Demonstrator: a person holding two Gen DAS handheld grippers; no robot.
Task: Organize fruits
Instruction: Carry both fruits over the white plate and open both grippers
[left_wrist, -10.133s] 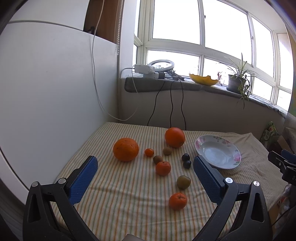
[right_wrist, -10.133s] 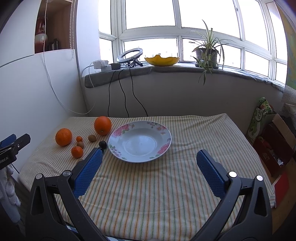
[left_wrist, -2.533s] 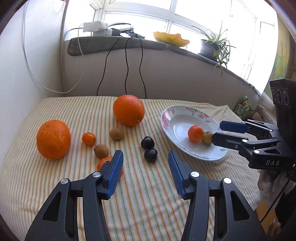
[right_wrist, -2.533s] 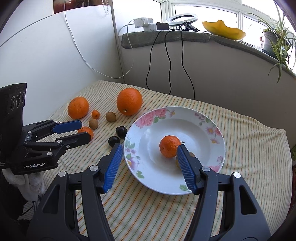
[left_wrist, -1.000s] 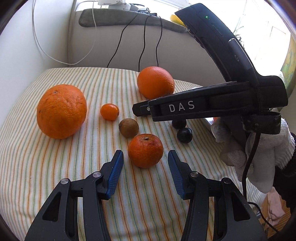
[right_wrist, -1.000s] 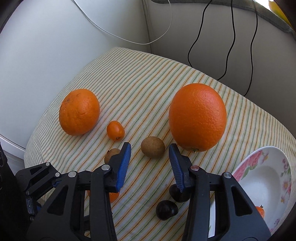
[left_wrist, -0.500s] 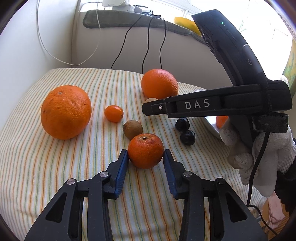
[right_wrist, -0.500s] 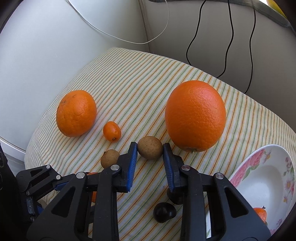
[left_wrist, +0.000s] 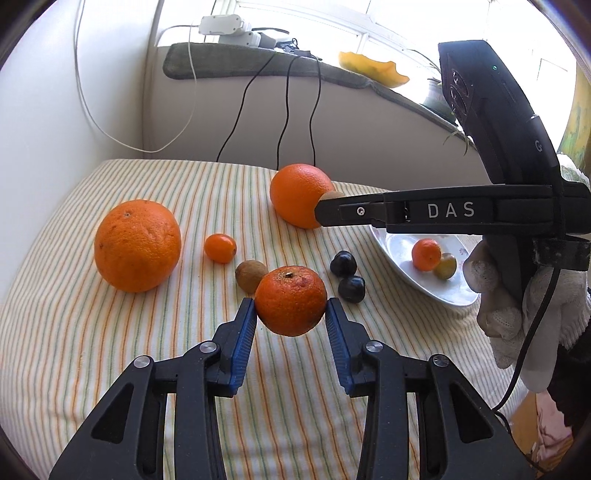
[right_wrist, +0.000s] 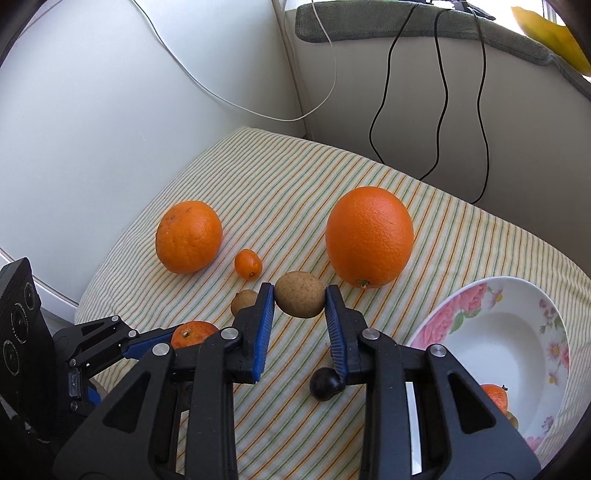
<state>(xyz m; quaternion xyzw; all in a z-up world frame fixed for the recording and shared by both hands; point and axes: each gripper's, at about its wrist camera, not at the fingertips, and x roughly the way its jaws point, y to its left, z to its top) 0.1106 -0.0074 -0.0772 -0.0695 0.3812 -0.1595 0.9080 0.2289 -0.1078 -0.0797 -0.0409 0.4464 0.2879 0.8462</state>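
My left gripper (left_wrist: 290, 307) is shut on a tangerine (left_wrist: 290, 299), held low over the striped cloth. My right gripper (right_wrist: 299, 295) is shut on a brown kiwi (right_wrist: 300, 294); in the left wrist view its black arm (left_wrist: 424, 212) reaches in from the right. Loose on the cloth lie two large oranges (left_wrist: 137, 245) (left_wrist: 301, 195), a kumquat (left_wrist: 220, 248), a second kiwi (left_wrist: 251, 275) and two dark plums (left_wrist: 343, 263) (left_wrist: 351, 289). The flowered plate (right_wrist: 517, 317) at the right holds a tangerine (left_wrist: 426, 254) and a greenish fruit (left_wrist: 445, 266).
A white wall borders the table on the left, with a ledge and hanging cables (right_wrist: 439, 92) at the back. A gloved hand (left_wrist: 517, 317) holds the right gripper beside the plate. Striped cloth (left_wrist: 92, 350) lies bare in front of the fruit.
Both grippers stood open around their fruit a second ago. Each has since shut on it, the left on the tangerine and the right on the kiwi, and both have risen a little.
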